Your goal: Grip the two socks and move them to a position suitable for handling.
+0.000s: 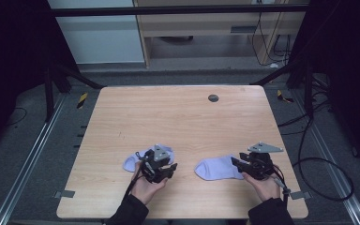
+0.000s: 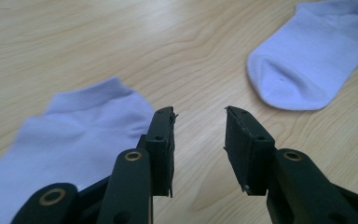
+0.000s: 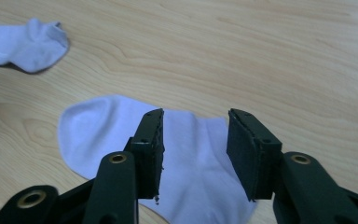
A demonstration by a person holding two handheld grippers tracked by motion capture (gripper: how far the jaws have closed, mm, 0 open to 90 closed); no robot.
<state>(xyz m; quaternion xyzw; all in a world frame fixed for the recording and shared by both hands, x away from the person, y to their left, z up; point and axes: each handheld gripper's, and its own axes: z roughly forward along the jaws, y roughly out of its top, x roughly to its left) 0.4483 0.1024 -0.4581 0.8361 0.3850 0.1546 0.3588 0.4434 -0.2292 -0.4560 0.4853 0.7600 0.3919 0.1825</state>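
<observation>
Light wooden table (image 1: 183, 117) with a visible grain, standing in a dim room with dark grey floor, metal rails along both sides and black cables trailing at the right. Two pale lilac ankle socks lie flat on the near half of the table, well apart from each other. Two hand-held grippers are over them, one per sock, each held by a person whose dark sleeves enter from the near edge.

One sock, the left sock (image 1: 133, 161), lies near the front left; in the left gripper view its ribbed cuff end (image 2: 91, 93) points away across the table. The right sock (image 1: 218, 168) lies near the front right, its rounded toe pointing toward the left sock.

Left gripper (image 1: 161, 169) is just beside the left sock's right end. Its jaws stand apart with bare wood between them and nothing gripped; the sock lies beside the jaw that appears on the left in its own view. Right gripper (image 1: 238, 164) sits at the right sock's right end. Its jaws are also parted, with the sock's middle lying below and between them, not pinched.

A small dark round disc (image 1: 213, 98) sits near the table's far edge. Beyond the table are a pale cabinet and a wooden desk.
</observation>
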